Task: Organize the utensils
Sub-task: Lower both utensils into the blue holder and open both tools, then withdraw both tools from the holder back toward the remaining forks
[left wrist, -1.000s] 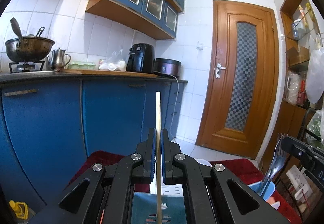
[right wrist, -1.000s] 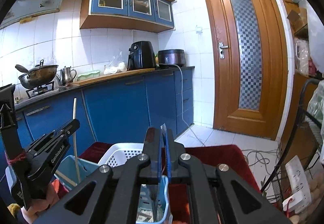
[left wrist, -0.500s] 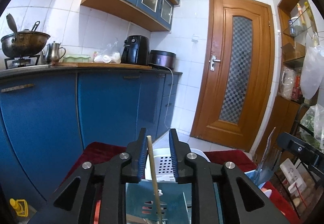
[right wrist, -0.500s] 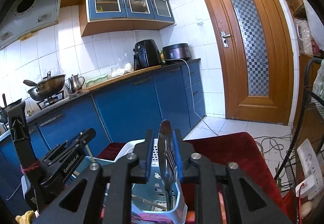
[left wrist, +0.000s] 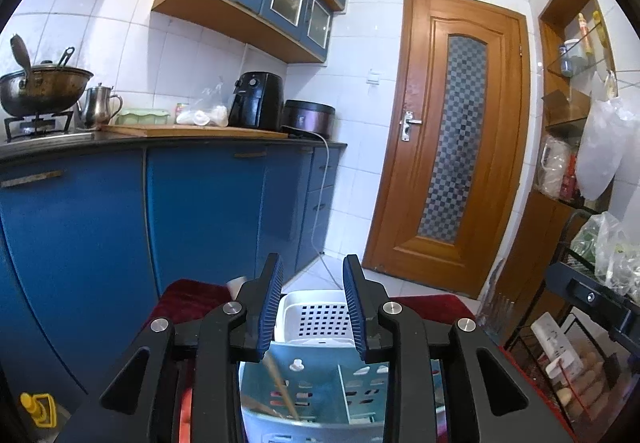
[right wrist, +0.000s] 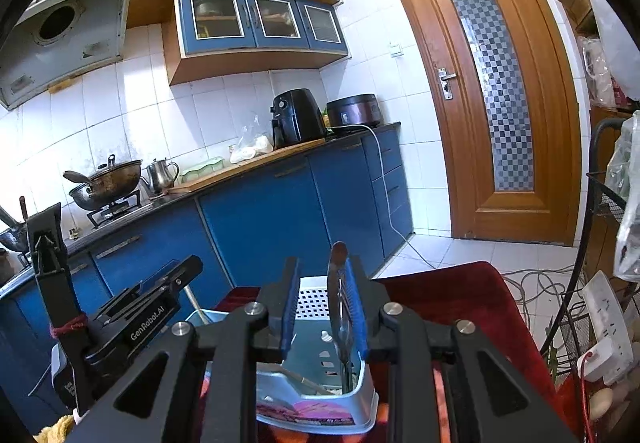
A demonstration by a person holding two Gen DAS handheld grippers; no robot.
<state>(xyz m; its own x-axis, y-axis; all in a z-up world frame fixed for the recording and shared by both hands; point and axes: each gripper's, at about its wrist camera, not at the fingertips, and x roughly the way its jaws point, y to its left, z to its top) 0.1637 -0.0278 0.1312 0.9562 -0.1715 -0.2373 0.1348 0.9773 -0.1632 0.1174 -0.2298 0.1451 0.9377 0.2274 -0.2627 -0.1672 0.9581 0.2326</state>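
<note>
Fingers [left wrist: 276, 307] parted on both; only the right view shows the fork [right wrist: 340, 307] between.

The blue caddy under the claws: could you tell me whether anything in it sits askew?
Slightly. The wooden chopstick leans diagonally in the blue caddy, and the metal utensil stands up against one pad of the right claw, whose jaws have just opened. Nothing looks spilled or damaged.

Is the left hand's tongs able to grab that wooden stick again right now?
Probably yes. The left tongs have just been opening and stand apart right above the blue holder. The wooden stick leans inside it just below the left pad, touching neither, with nothing covering it. A short dip down should reach it.
</note>
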